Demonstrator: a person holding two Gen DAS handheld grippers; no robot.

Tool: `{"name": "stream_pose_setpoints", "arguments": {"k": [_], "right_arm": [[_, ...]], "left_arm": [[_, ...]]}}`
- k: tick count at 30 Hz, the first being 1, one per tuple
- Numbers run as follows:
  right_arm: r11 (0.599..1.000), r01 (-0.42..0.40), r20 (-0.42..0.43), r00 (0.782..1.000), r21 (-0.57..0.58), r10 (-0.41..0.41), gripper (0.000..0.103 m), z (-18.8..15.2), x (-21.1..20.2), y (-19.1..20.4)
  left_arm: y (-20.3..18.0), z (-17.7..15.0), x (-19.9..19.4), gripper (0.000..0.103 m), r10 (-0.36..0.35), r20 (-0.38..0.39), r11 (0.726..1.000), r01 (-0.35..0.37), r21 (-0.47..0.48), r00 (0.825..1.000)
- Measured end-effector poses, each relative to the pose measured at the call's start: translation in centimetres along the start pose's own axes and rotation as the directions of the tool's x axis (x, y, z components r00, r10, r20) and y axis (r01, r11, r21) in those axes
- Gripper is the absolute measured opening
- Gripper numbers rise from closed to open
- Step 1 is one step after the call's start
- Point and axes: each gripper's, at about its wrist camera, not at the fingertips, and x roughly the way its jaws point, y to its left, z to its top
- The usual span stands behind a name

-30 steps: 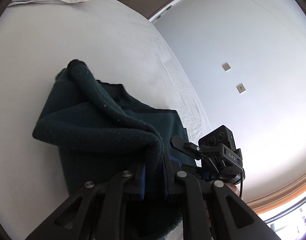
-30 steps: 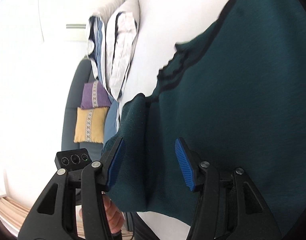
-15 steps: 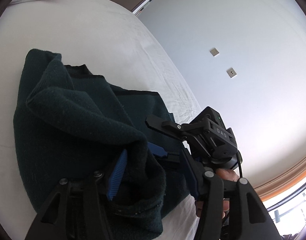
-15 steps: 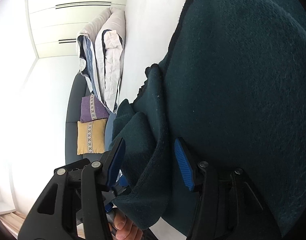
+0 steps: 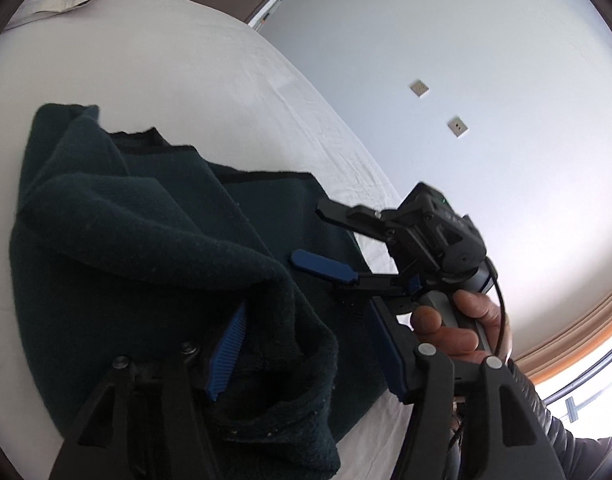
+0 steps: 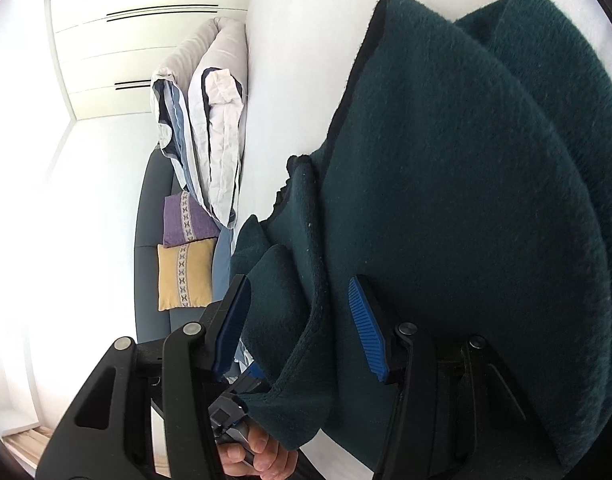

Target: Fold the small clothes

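Observation:
A dark green knitted sweater [image 5: 118,248] lies folded over itself on the white bed [image 5: 126,60]. It fills the right wrist view too [image 6: 446,184]. My left gripper [image 5: 306,356] is open, with a loose fold of the sweater lying between its blue pads. My right gripper [image 6: 302,320] is open as well, with the sweater's edge hanging between its pads. In the left wrist view the right gripper [image 5: 346,248] shows at the sweater's right edge, held by a hand.
Folded bedding [image 6: 214,120] is stacked at the head of the bed. A dark sofa with a purple cushion [image 6: 188,220] and a yellow cushion [image 6: 184,276] stands beside it. A grey wall [image 5: 466,80] rises past the bed's far edge.
My left gripper has opened and let go of the sweater fold, which now lies loose over the folded sweater. My right gripper has stayed open and moved in over the sweater.

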Motion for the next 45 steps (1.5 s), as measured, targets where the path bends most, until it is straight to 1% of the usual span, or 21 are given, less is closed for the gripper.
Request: {"name": "stream_pose_setpoints", "arguments": {"k": [2,4,8,10,13,16,18,20,23,26,29,30,34,36,38,39,40,42,43,44,45], "right_arm": [[1.0,0.008,0.005,1.0,-0.006,-0.008,0.05,0.6,-0.8,-0.1],[1.0,0.013,0.005,1.0,-0.012,-0.013,0.05,1.2,-1.4,-0.2],[0.999,0.032,-0.033,0.999,-0.034,-0.033,0.05,1.9,-1.9,-0.4],[0.997,0.054,-0.049,0.997,-0.059,-0.057,0.05,1.9,-1.8,-0.1],[0.993,0.088,-0.06,0.994,-0.081,-0.093,0.05,1.8,-1.4,0.4],[0.989,0.11,-0.074,0.99,-0.095,-0.118,0.05,1.6,-0.5,1.1],[0.985,0.135,-0.102,0.984,-0.112,-0.146,0.05,1.2,0.6,1.7],[0.974,0.18,-0.131,0.972,-0.137,-0.198,0.05,0.7,2.2,2.5],[0.958,0.241,-0.137,0.955,-0.157,-0.263,0.052,0.5,3.6,3.4],[0.954,0.257,-0.14,0.95,-0.153,-0.278,0.052,0.1,3.8,3.7],[0.956,0.244,-0.168,0.948,-0.164,-0.271,0.052,-1.0,3.9,4.2],[0.954,0.244,-0.185,0.943,-0.176,-0.276,0.052,-1.5,3.9,4.3],[0.934,0.291,-0.244,0.909,-0.205,-0.337,0.052,-3.2,4.6,4.3],[0.936,0.291,-0.239,0.911,-0.199,-0.335,0.052,-3.2,4.7,4.3],[0.945,0.272,-0.226,0.924,-0.184,-0.31,0.052,-2.9,4.9,4.4],[0.946,0.269,-0.224,0.925,-0.182,-0.307,0.051,-2.8,5.2,4.4],[0.944,0.272,-0.224,0.924,-0.185,-0.31,0.05,-2.7,5.7,4.4],[0.934,0.291,-0.213,0.918,-0.208,-0.334,0.041,-2.8,6.4,4.5],[0.925,0.306,-0.202,0.914,-0.225,-0.352,0.03,-2.9,6.4,4.5],[0.921,0.311,-0.186,0.915,-0.235,-0.357,0.022,-3.0,6.2,4.5],[0.918,0.312,-0.173,0.918,-0.244,-0.358,0.018,-3.2,5.9,4.5]], "left_arm": [[-1.4,-0.3,1.7,0.072,0.028,-0.039,0.998,-0.026,0.054,0.999],[-3.1,-0.9,2.3,0.079,0.038,-0.049,0.993,-0.032,0.118,0.998],[-4.3,-1.7,1.3,0.08,0.033,-0.053,0.984,-0.023,0.177,0.998],[-4.3,-2.2,-0.3,0.08,0.038,-0.027,0.982,-0.033,0.188,0.999],[-3.7,-3.3,-3.3,0.08,0.014,0.014,0.985,-0.017,0.172,1.0],[-2.8,-4.9,-5.2,0.08,-0.002,0.026,0.989,-0.002,0.149,1.0],[-2.7,-6.2,-5.4,0.08,-0.017,0.012,0.988,0.015,0.155,1.0],[-3.4,-7.7,-5.0,0.08,-0.031,-0.006,0.983,0.031,0.179,1.0],[-4.1,-9.1,-4.0,0.08,-0.031,-0.033,0.98,0.037,0.198,0.999],[-4.7,-10.3,-4.0,0.08,-0.03,-0.042,0.97,0.039,0.242,0.999],[-4.6,-11.6,-4.0,0.08,0.001,-0.069,0.957,0.019,0.288,0.998],[-4.5,-12.0,-4.2,0.08,-0.001,-0.073,0.956,0.023,0.291,0.997],[-4.1,-13.3,-5.4,0.08,-0.008,-0.067,0.956,0.028,0.293,0.998],[-4.1,-13.4,-6.3,0.08,-0.021,-0.05,0.955,0.034,0.295,0.999],[-3.6,-13.4,-7.4,0.08,-0.032,-0.03,0.957,0.039,0.288,0.999],[-3.5,-13.6,-8.1,0.08,-0.031,-0.016,0.958,0.034,0.284,0.999],[-3.3,-13.3,-8.4,0.08,-0.023,-0.002,0.96,0.023,0.278,1.0],[-2.8,-12.7,-9.3,0.08,0.002,0.034,0.966,-0.011,0.259,0.999],[-2.5,-12.2,-9.7,0.08,0.013,0.054,0.969,-0.026,0.245,0.998],[-2.1,-11.9,-10.2,0.08,0.017,0.075,0.974,-0.033,0.224,0.997],[-1.5,-11.5,-10.8,0.08,0.016,0.094,0.98,-0.034,0.194,0.995]]}}
